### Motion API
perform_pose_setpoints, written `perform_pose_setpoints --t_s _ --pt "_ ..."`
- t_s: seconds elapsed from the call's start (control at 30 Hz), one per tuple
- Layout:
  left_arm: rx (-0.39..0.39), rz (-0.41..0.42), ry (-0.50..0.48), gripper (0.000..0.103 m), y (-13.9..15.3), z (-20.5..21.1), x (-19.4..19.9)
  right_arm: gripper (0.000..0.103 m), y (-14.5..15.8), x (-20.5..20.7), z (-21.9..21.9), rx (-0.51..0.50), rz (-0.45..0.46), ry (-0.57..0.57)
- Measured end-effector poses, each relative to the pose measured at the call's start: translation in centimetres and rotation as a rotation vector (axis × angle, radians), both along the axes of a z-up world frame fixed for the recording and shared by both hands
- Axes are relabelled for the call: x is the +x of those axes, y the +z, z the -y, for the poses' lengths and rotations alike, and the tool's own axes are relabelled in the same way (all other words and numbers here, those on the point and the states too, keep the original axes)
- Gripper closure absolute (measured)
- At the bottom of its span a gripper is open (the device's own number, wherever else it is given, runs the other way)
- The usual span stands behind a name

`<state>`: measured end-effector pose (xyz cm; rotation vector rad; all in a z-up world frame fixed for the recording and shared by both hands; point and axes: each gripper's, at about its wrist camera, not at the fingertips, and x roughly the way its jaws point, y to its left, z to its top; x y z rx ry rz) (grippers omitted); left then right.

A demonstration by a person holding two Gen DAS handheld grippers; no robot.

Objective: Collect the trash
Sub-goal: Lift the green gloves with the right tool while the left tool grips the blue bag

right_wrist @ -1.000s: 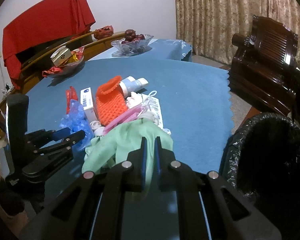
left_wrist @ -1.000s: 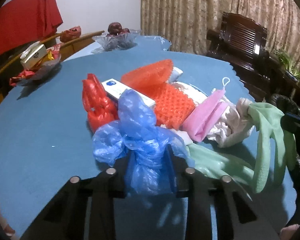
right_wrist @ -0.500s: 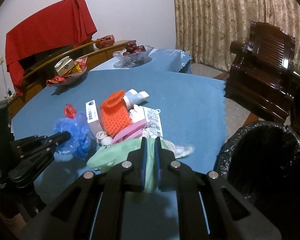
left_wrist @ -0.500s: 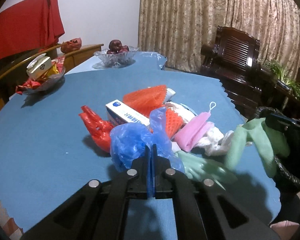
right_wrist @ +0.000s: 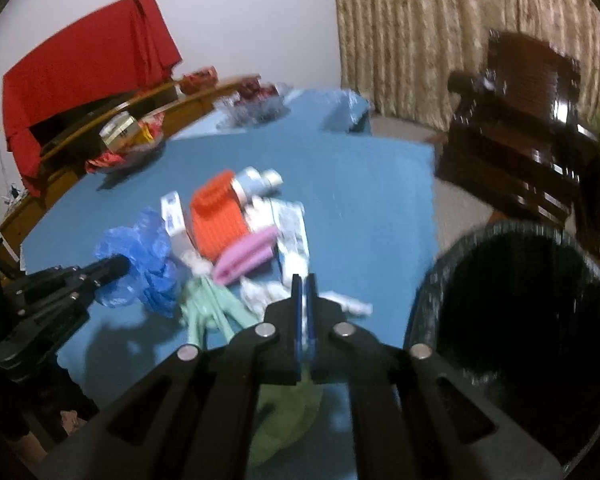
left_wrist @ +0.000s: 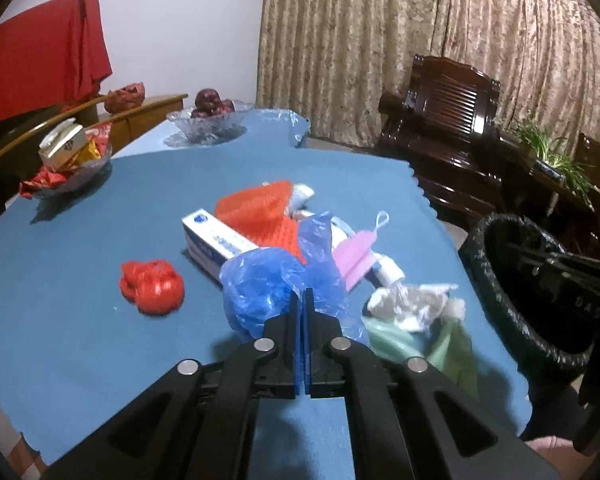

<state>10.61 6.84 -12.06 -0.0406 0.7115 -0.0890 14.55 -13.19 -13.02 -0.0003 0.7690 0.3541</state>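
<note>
You are pinching the blue plastic bag (left_wrist: 268,284) in your left gripper (left_wrist: 302,300): the jaws are pressed together on a fold of the film, so the rest of the bag is ballooning out ahead of the fingertips. A thin pinch suits crumpled film, since a wider bite would likely let it slide.

Your right gripper (right_wrist: 305,286) is clamping the green rubber glove (right_wrist: 216,308), jaws nearly touching with the cuff between them. The glove is hanging slack, its fingers trailing toward 9 o'clock in the right wrist view, because the grip sits at one end only.

The black bin (right_wrist: 520,320) is standing beside the table edge at about 3 o'clock in both views, mouth open and lined. Your right gripper is the nearer one to it, so the glove is probably going in first.

The pile is lying on the blue tablecloth (left_wrist: 80,280), at 12 o'clock from your left gripper:
- red plastic wad (left_wrist: 152,286), apart at 10 o'clock
- white carton (left_wrist: 216,240), orange mesh pad (left_wrist: 260,208) leaning over it
- pink mask (left_wrist: 358,254) at 1 o'clock
- crumpled tissue (left_wrist: 412,304) at 3 o'clock, touching the glove

The right wrist view is blurring, so finer contact there is not readable.
</note>
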Motion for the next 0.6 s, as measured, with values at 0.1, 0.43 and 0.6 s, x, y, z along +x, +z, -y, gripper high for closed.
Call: perform_pose_setpoints --t_s 0.1,0.43,0.6 --pt "-0.003 -0.009 -0.012 0.102 -0.7 0.1 -0.6 0.074 -2.0 -0.6 0.0 -0.012 -0.047 -0.019" --pt "-0.001 -0.013 -0.031 0.102 -1.7 0.1 -1.3 0.039 -6.5 -0.8 -1.6 -0.065 -0.138 -0.016" --pt "-0.007 -0.023 -0.032 0.102 -1.8 0.0 -1.3 0.067 -8.1 0.2 -1.7 -0.018 -0.217 0.018"
